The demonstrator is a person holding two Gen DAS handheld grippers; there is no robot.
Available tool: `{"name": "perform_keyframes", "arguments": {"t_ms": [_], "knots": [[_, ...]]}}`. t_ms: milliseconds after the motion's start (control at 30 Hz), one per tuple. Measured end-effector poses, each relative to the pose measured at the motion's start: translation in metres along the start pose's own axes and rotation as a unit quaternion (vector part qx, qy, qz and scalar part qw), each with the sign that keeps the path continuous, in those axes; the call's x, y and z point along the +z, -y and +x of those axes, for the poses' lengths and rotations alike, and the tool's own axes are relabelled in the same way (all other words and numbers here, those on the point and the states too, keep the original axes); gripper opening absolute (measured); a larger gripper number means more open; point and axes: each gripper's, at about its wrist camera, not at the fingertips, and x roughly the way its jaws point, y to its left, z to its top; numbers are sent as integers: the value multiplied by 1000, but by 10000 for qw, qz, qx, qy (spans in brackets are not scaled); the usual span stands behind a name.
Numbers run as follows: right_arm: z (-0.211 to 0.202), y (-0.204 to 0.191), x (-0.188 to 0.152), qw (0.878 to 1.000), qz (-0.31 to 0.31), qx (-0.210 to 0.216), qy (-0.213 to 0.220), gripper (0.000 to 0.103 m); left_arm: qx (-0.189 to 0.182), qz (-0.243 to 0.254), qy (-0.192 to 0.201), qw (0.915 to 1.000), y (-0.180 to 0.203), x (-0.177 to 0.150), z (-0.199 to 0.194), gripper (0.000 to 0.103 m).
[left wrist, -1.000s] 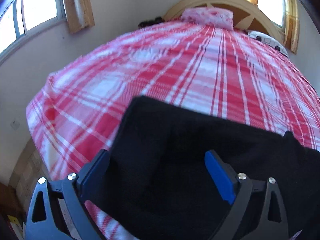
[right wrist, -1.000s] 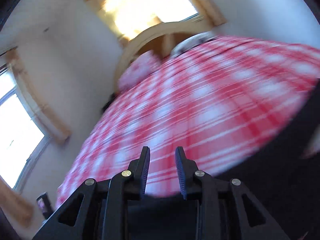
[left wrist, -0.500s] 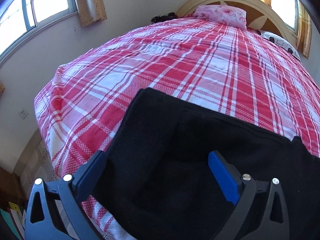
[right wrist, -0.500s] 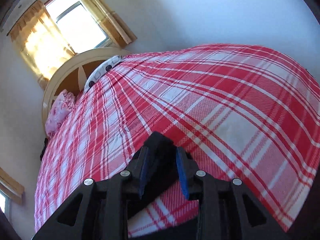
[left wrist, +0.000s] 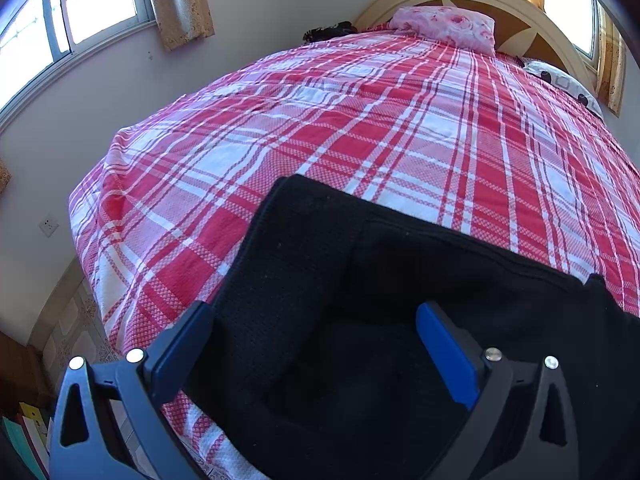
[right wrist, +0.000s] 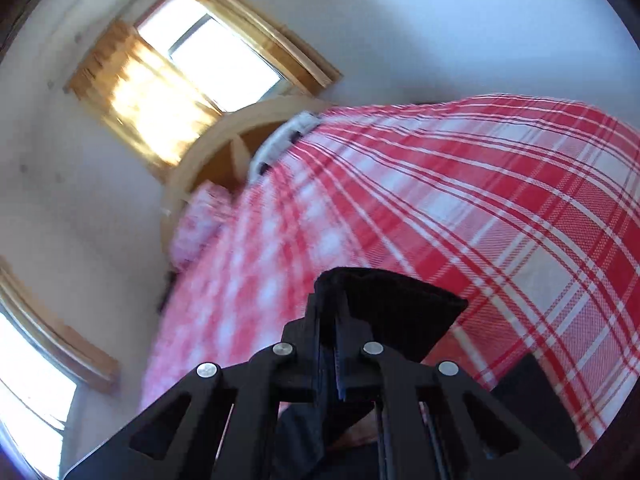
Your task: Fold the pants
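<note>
Presently, black pants (left wrist: 360, 320) lie on the red plaid bed (left wrist: 360, 128), at its foot end, well apart from the pink pillow (left wrist: 444, 32) by the headboard. L gripper (left wrist: 316, 348): jaws spread wide, over the pants w/ fabric between them, pads not pressing. R gripper (right wrist: 336, 340): jaws have just been closing, now clenched on a pants edge (right wrist: 384, 300), which stands raised above the bed. R view partly blurred.
</note>
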Motion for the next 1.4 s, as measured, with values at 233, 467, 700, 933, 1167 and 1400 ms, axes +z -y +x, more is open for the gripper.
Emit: {"name": "perform_keyframes", "arguments": {"t_ms": [233,467,700,933,1167,1400], "knots": [[-66,36,-9,9981,425,280,-342,6,-66,15,-15,10000,0,1,2,103],[-92,144,-78,9782,877,-1485,-1153,9,-39,40,-66,10000,4,5,3,103],[-111,131,-61,9637,242,-2646,-260,14,-14,125,-92,9999,5,6,2,103],[-34,87,-56,9645,-1044,-2336,-649,61,91,300,-79,9995,9,4,-6,103],[0,93,-71,9636,-1196,-2249,-812,16,169,368,-70,9992,12,1,-7,103],[-33,54,-69,9668,-1829,-1776,-206,16,365,502,-32,9981,20,2,-8,103]]}}
